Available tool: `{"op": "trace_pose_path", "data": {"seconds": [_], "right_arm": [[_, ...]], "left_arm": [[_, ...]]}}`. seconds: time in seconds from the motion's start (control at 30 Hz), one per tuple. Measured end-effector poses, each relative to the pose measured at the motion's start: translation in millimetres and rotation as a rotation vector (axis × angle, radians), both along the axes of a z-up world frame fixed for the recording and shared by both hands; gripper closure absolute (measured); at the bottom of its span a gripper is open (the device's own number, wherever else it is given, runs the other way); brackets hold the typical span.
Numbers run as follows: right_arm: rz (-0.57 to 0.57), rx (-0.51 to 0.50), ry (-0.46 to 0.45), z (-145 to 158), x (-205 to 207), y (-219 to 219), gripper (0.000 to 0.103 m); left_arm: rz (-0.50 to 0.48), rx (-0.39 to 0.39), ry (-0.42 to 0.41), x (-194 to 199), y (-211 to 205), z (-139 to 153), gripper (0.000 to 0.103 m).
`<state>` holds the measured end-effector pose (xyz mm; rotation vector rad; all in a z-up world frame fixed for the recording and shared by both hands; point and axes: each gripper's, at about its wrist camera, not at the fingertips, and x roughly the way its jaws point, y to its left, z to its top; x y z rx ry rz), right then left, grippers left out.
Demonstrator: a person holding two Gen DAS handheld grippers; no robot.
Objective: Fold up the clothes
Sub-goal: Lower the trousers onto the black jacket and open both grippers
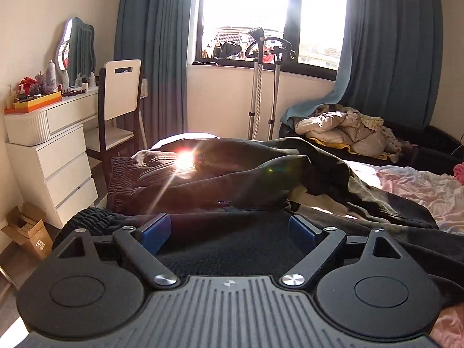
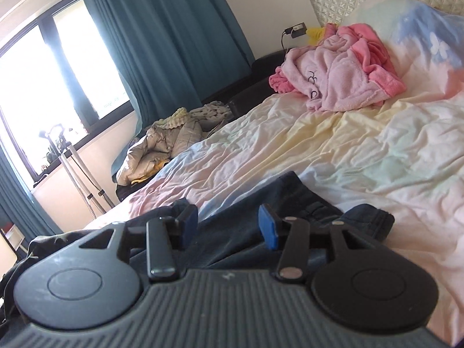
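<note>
Left gripper: fingers spread wide, blue pads well apart, nothing pinched between them; dark cloth lies below the gap.
Right gripper: fingers part-way open, blue pads apart, not pressing on anything; dark fabric shows under and beyond them.
Dark trousers: spread on the bed in front of the left gripper, rumpled, elastic waistband bunched at the left end near the bed's edge; strong sun glare on the cloth.
Dark denim garment: lies on the bed sheet just ahead of the right gripper, one hemmed end turned toward the pillow side.
Bed sheet: pale pastel, creased, carries all the clothes.
Pink robe: heaped near the head of the bed, well apart from the grippers.
Beige padded jacket: piled on a dark seat beside the bed, under the blue curtain.
Dressing surface: white, with drawers, bottles and a mirror on top; chair beside it.
Window: bright, overexposed; garment steamer stand in front.
</note>
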<state>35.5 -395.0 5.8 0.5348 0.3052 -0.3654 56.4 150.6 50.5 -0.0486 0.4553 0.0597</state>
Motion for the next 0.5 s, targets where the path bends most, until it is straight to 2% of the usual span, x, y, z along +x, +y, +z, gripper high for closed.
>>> {"op": "trace_pose_path", "data": {"seconds": [0.2,0.33,0.43,0.5], "right_arm": [[0.092,-0.044,-0.012,0,12,17,0.054],[0.123,-0.108,-0.022,4,17,32,0.054],[0.161,-0.138,-0.039,8,18,43,0.054],[0.188,-0.164,-0.045,9,19,52,0.054]], "left_arm": [[-0.128,-0.005,-0.026,19,-77,-10,0.012],[-0.195,0.015,-0.045,26,-118,-18,0.011],[-0.224,0.006,-0.038,30,-136,-30,0.011],[-0.229,0.042,-0.046,30,-143,-38,0.011]]}}
